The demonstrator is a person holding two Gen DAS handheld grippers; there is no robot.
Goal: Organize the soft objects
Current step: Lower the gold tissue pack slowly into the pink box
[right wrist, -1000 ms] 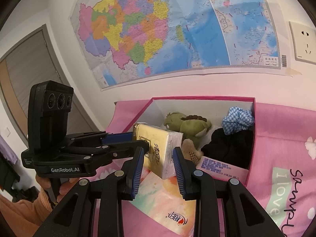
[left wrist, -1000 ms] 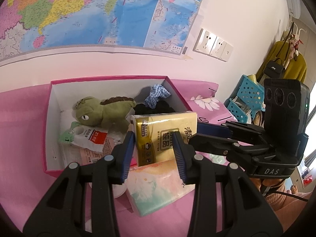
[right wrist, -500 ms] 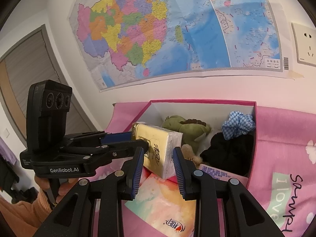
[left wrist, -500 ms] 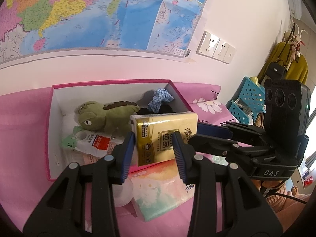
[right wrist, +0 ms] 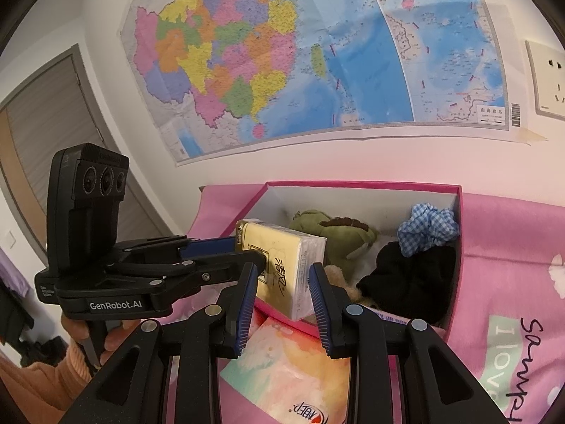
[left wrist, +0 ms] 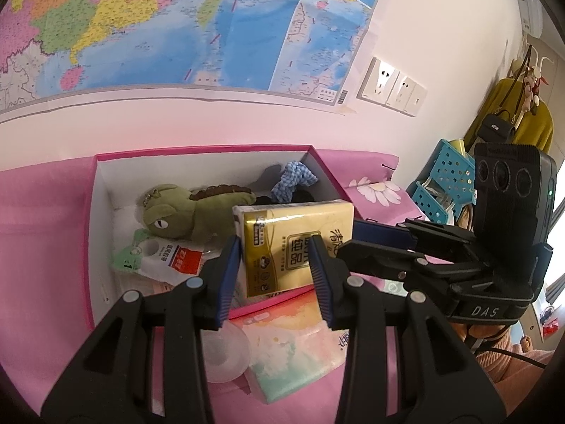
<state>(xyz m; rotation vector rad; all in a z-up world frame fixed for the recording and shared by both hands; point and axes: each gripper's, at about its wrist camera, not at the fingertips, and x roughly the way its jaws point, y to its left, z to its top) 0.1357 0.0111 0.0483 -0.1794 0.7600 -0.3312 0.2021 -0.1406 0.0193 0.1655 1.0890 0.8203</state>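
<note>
Both grippers are pinching the same gold tissue pack [left wrist: 295, 245] from different sides, left gripper [left wrist: 275, 275] and right gripper [right wrist: 280, 291], holding it over the near edge of the pink box [left wrist: 100, 233]. The box already has a green plush [left wrist: 183, 212] and blue scrunchie [right wrist: 427, 228] inside. Another tissue pack [left wrist: 293, 349] sits on the pink sheet [right wrist: 508, 233] in front.

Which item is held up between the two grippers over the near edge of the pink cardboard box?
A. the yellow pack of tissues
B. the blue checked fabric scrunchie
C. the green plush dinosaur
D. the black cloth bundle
A: the yellow pack of tissues is clamped by the left gripper and the right gripper over the pink cardboard box, while the other items lie inside it.
</note>
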